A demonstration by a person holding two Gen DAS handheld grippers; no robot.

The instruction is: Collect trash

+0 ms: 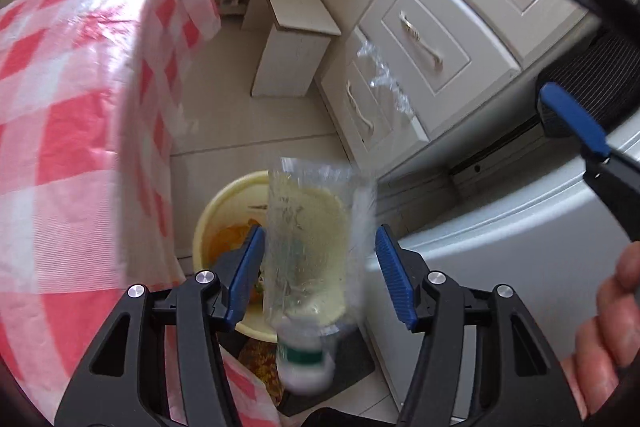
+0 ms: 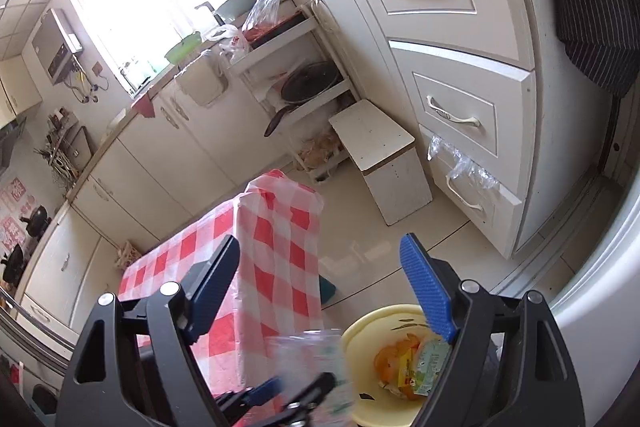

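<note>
The left claw [image 1: 320, 275] points steeply down over a pale yellow bin [image 1: 224, 223] that stands on the tiled floor [image 1: 240, 107], just beside the corner of a bench draped in a red-and-white checked cloth [image 1: 80, 107]. Between its blue pads [image 1: 394, 279] sits a clear plastic bottle [image 1: 316, 239], upside down, its white cap and green band toward the camera and its body hanging over the bin's mouth. The pad on one side lies against the bottle; on the other side there is a slim gap, and the bottle is blurred, so I cannot tell whether the claw is pinching it or has let it go.

The right claw [image 2: 320, 291] is spread wide with nothing between its fingers. In the left wrist view it shows at the right edge, well above the bin, with fingers of the person's hand [image 1: 608, 327] below it. From the right wrist view the bin [image 2: 360, 335] holds orange peel [image 2: 390, 357] and a green-and-yellow wrapper [image 2: 430, 367], and the blurred bottle [image 2: 312, 351] shows at the bin's rim nearest the bench cloth [image 2: 280, 247]. A white stool [image 2: 384, 163] stands on the floor by the cream drawers [image 2: 452, 115], well apart from the bin.
</note>
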